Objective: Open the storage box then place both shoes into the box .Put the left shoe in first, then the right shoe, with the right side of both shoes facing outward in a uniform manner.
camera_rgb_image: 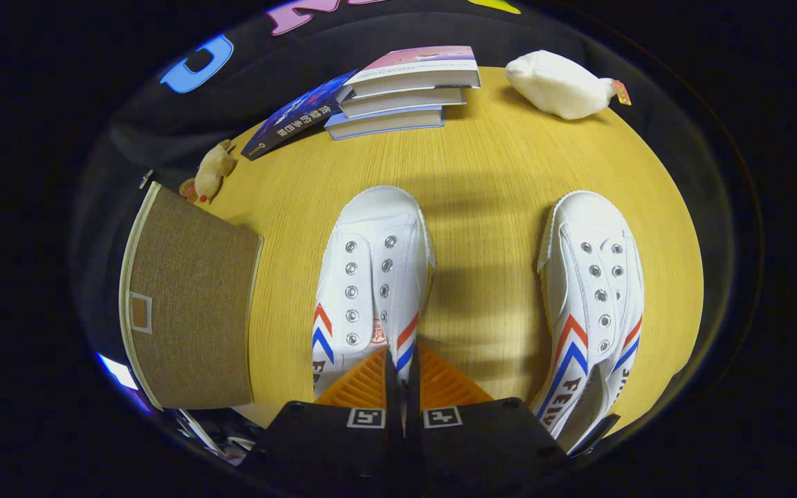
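Gripper: our gripper [402,377] had its two orange fingers [364,384] pressed together with nothing between them, tips lying over the heel end of the nearer shoe.
Storage box: the storage box [191,304], brown fabric with a pale trim, sat at nine o'clock from the fingers, just beside the left shoe, and we judged it not yet opened.
Left shoe: the left shoe [371,283] lay straight ahead at twelve o'clock, toe pointing away from us.
Right shoe: the right shoe [596,304] lay at two o'clock, well apart from its partner, toe also pointing away.
Table: the wooden table [488,180] carried all of it.
Clutter: a stack of books [398,90] sat at twelve o'clock beyond the shoes, a white plush toy [561,84] at one o'clock, a small brown toy [213,171] at eleven o'clock near the box's far corner.
Step in hand: we judged that opening the box came first.
How to do it well: we thought it best to swing toward nine o'clock, spread the fingers and find the lid's edge; we could not tell which side opened.
Risk: we reckoned that swinging low could nudge the left shoe.
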A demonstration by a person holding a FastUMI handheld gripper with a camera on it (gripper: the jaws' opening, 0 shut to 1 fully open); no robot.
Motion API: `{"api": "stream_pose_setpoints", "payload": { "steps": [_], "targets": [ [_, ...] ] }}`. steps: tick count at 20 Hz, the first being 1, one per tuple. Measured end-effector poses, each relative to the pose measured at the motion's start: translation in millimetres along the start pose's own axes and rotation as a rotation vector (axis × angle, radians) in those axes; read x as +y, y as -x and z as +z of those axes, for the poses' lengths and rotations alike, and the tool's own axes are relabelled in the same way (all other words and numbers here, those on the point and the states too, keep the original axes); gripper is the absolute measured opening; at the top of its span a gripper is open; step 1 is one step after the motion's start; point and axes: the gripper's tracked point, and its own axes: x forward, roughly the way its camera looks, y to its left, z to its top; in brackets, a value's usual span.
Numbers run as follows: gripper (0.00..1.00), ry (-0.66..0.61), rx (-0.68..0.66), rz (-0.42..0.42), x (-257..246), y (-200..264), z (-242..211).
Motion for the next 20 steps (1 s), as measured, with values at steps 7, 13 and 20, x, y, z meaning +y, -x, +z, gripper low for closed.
{"api": "stream_pose_setpoints", "payload": {
  "steps": [7,13,20],
  "targets": [
    [0.05,-0.153,-0.118,-0.005,38.5,55.8,10.3],
    [0.05,-0.158,-0.242,0.023,100.1,139.9,24.0],
    [0.05,-0.137,-0.289,0.210,221.0,188.8,37.3]
  ]
}}
